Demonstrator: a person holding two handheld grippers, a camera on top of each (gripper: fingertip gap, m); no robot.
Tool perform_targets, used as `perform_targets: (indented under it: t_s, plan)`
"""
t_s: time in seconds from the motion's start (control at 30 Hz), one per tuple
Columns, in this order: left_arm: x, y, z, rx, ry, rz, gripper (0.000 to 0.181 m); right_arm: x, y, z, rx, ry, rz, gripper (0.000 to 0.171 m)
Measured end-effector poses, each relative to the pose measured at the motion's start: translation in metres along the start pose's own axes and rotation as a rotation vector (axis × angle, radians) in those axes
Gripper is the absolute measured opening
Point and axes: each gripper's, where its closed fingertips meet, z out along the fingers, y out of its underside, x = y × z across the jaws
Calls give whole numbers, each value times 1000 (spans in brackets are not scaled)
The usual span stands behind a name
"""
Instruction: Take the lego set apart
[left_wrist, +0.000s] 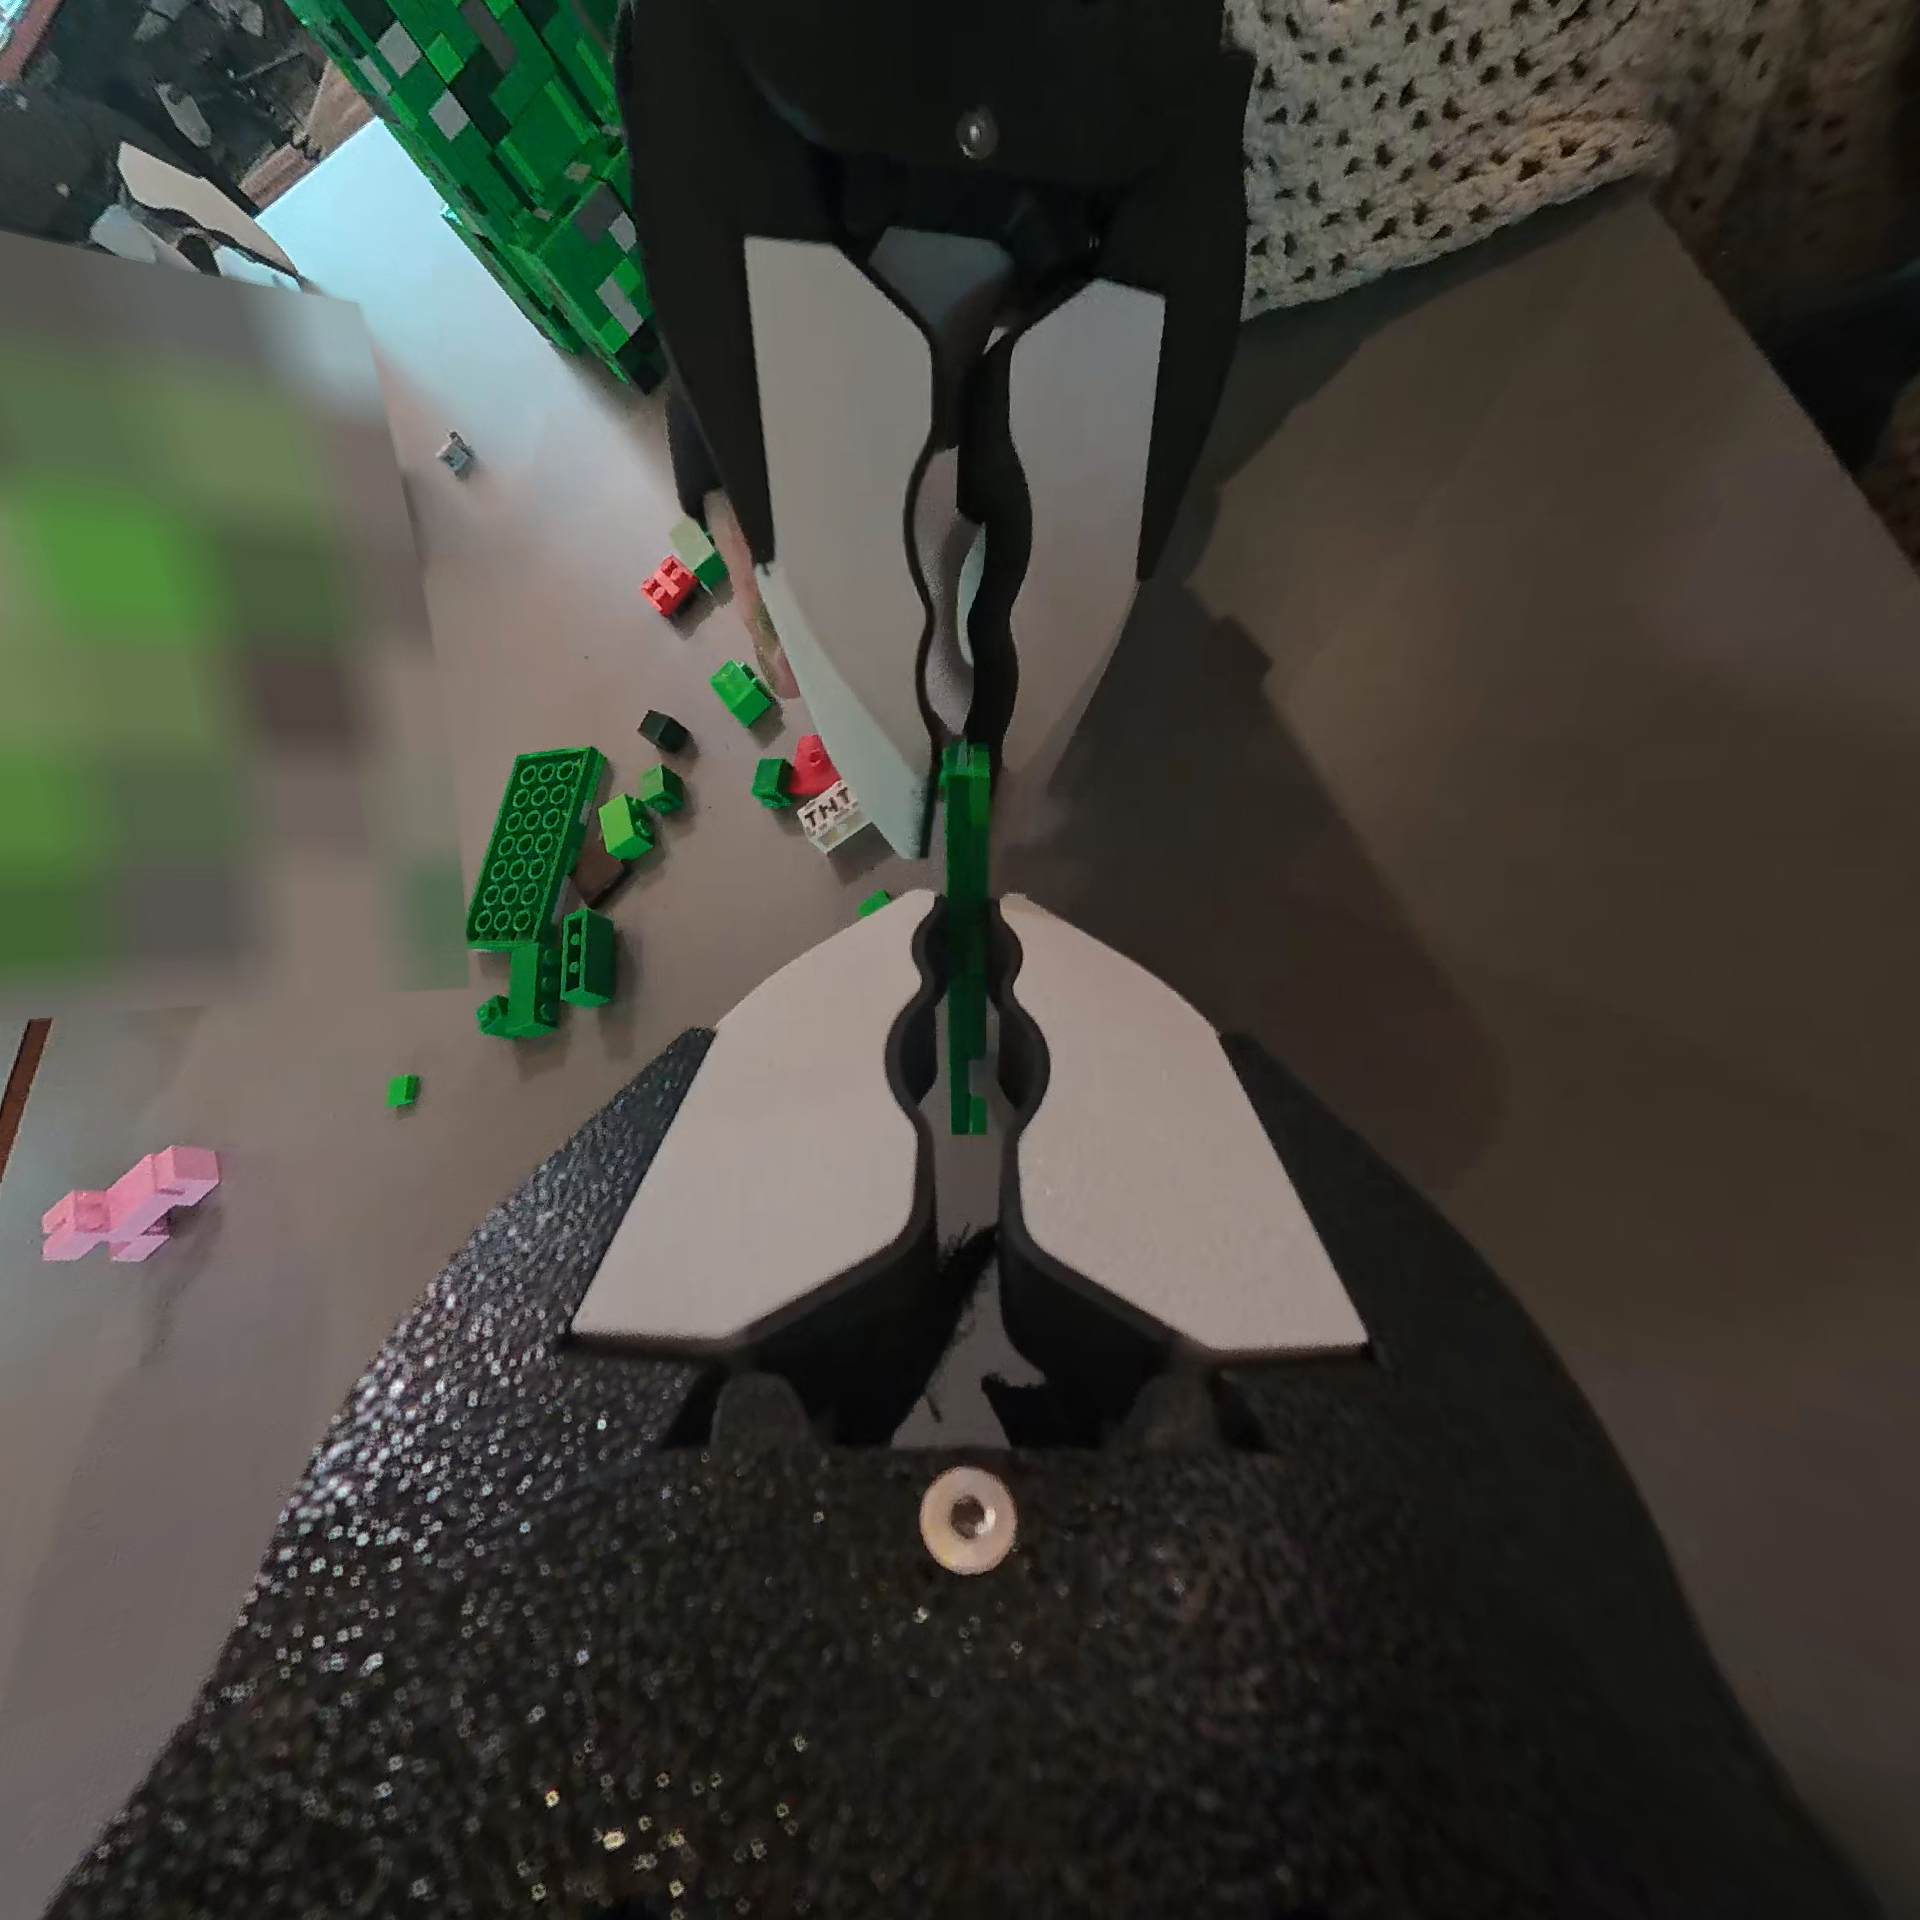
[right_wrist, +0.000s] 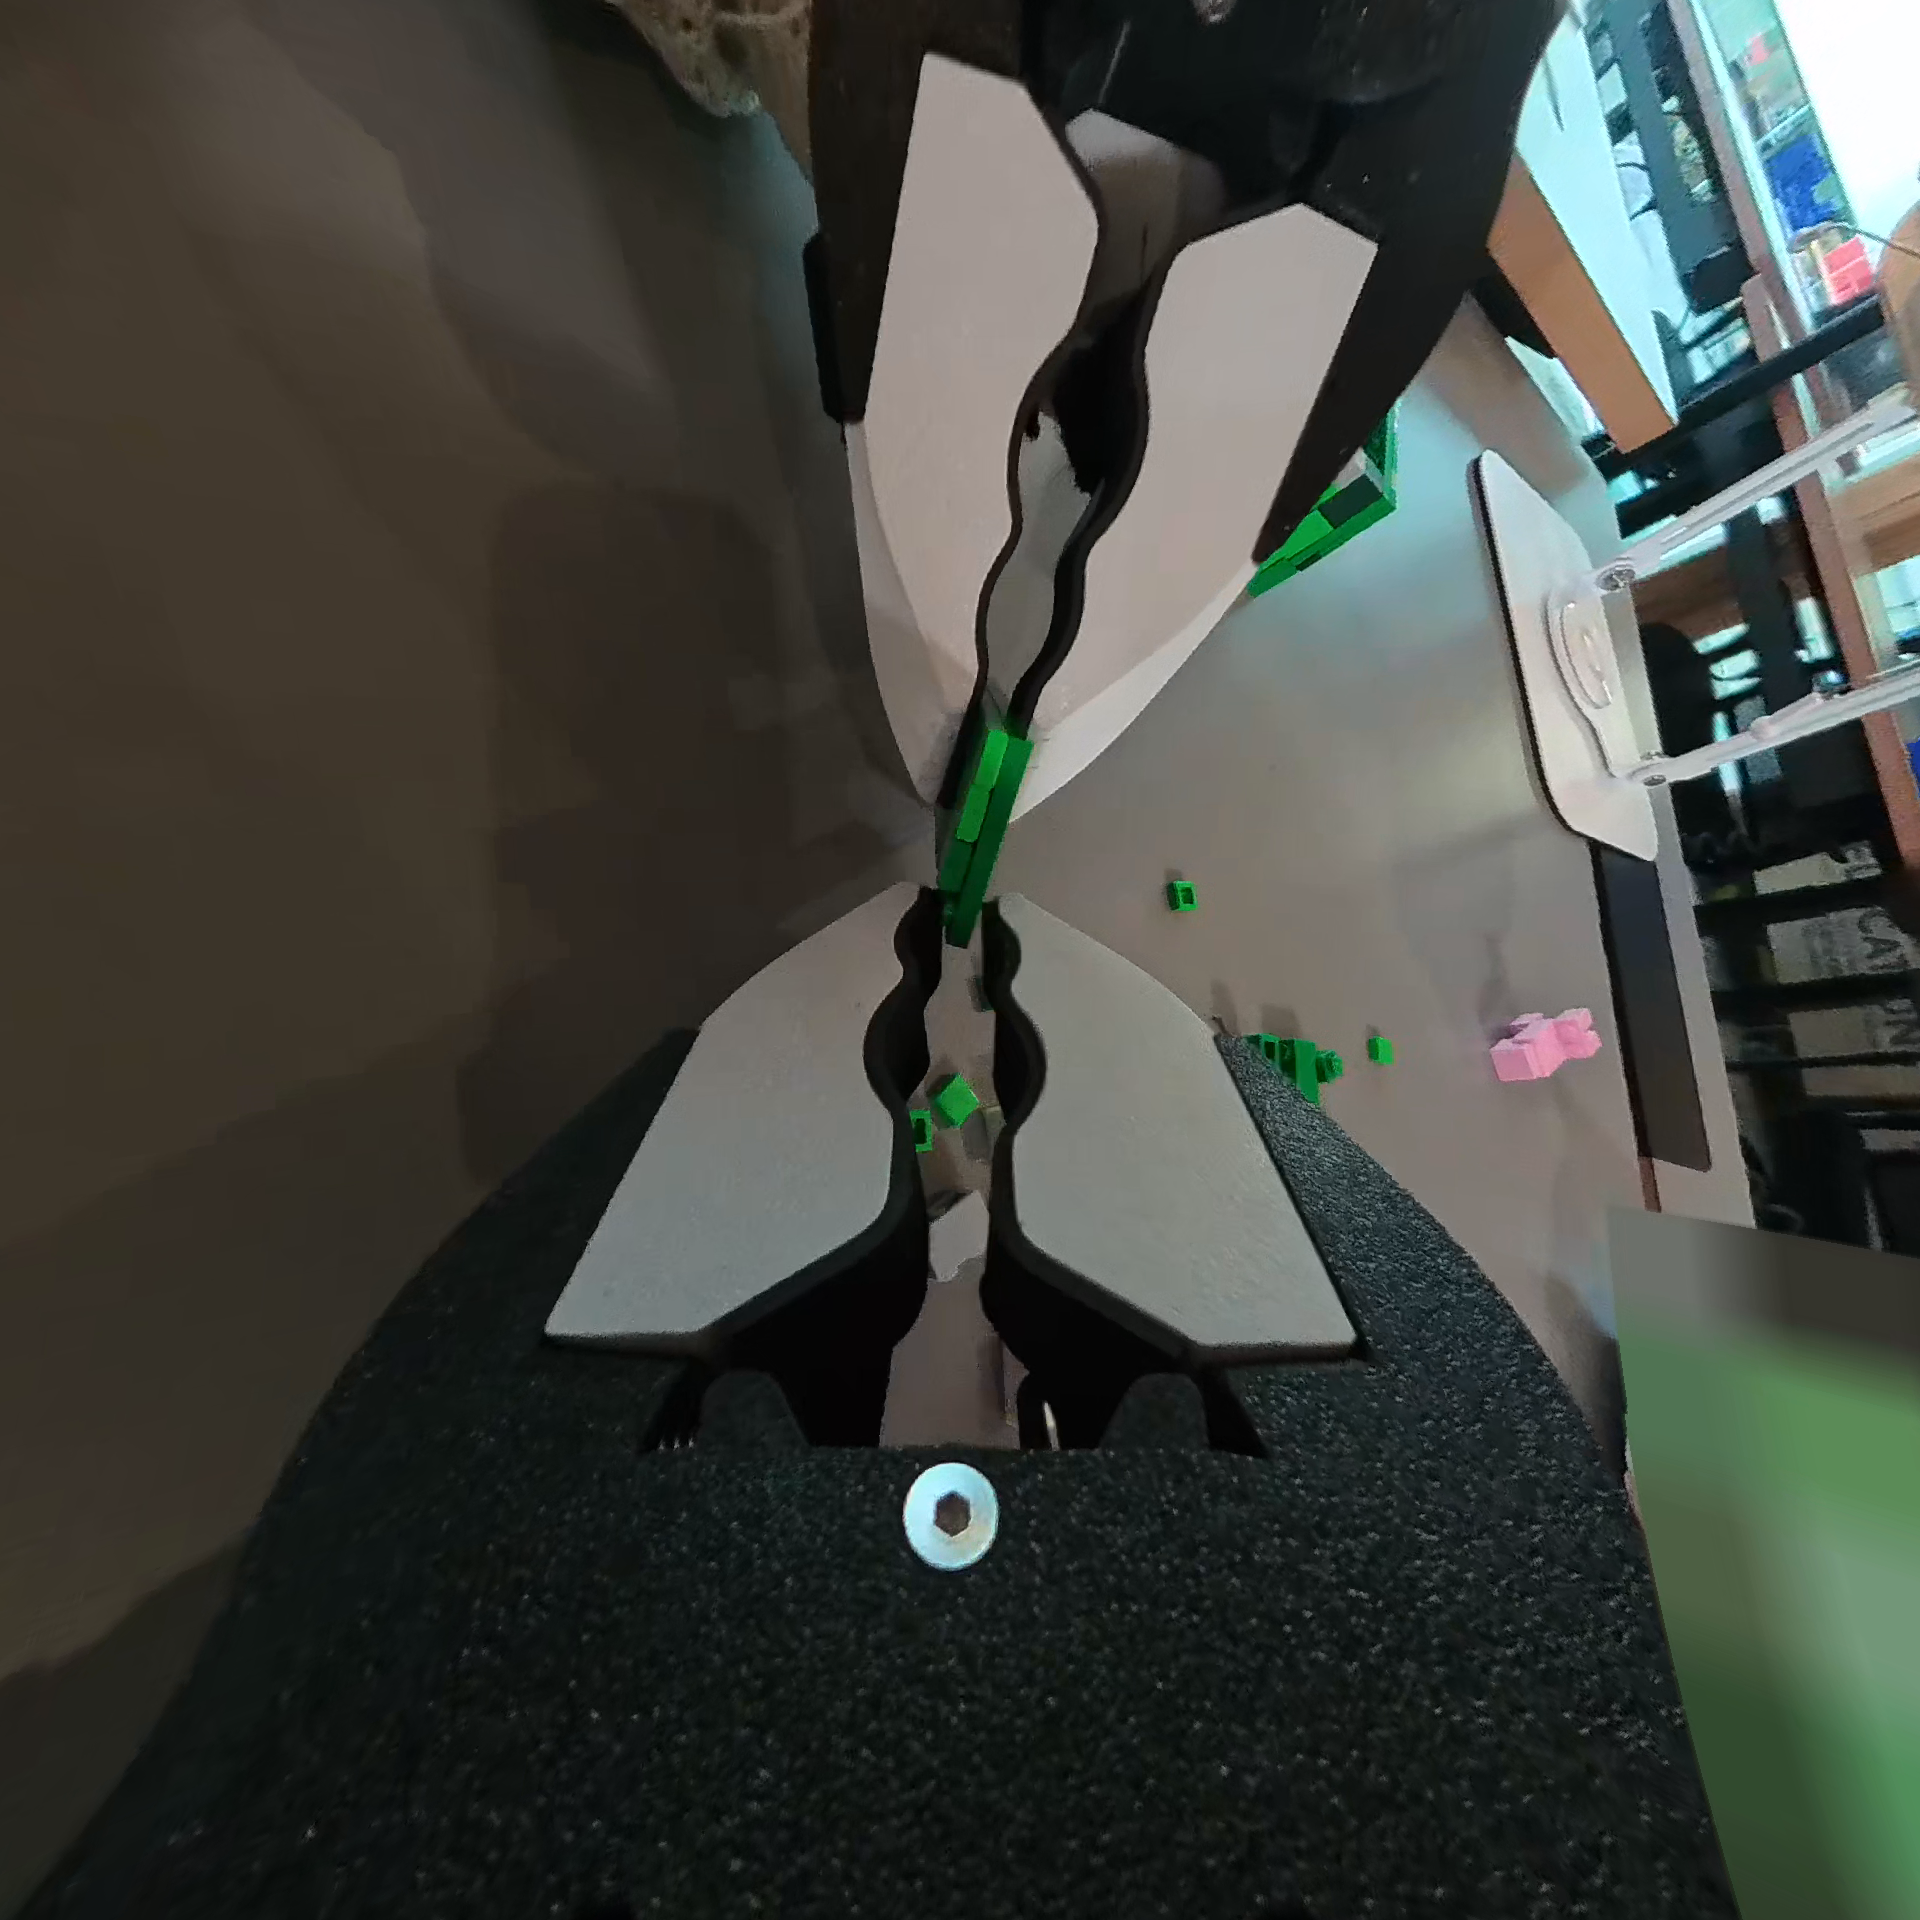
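If the thin green plates (left_wrist: 966, 935), clamped by both the left tool (left_wrist: 961, 925) and right tool (right_wrist: 961, 914), snap apart, one may fly beyond the pink pig (left_wrist: 135, 1205).

1. The left gripper (left_wrist: 966, 935) was closed on one end of a thin green plate (left_wrist: 966, 883), held edge-on.
2. The right gripper (left_wrist: 961, 727), facing it, pinched the plate's other end.
3. Loose green bricks (left_wrist: 623, 826), a big studded green plate (left_wrist: 535, 847) and red bricks (left_wrist: 670, 587) lay scattered on the grey table (left_wrist: 1455, 831).
4. A pink figure (left_wrist: 135, 1205) lay well apart from them.
5. A tall green brick model (left_wrist: 520, 135) stood farther off on the table.
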Motion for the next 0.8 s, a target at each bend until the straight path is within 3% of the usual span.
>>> perform_targets:
  t_s: [0.47, 0.6, 0.73, 0.8]
  plan:
    - [-4, -2, -1, 30, -23, -10, 5, 0, -3, 0, 10, -33, 82, 4]
    - [-34, -10, -8, 103, -221, -84, 13, 26, -4, -4, 10, 106, 161, 4]
    - [-66, -15, -20, 173, -468, -187, 43, 50, -3, -5, 4, 265, 258, 3]
    - [-75, -16, -24, 197, -575, -197, 48, 58, 2, -2, -27, 327, 296, 3]
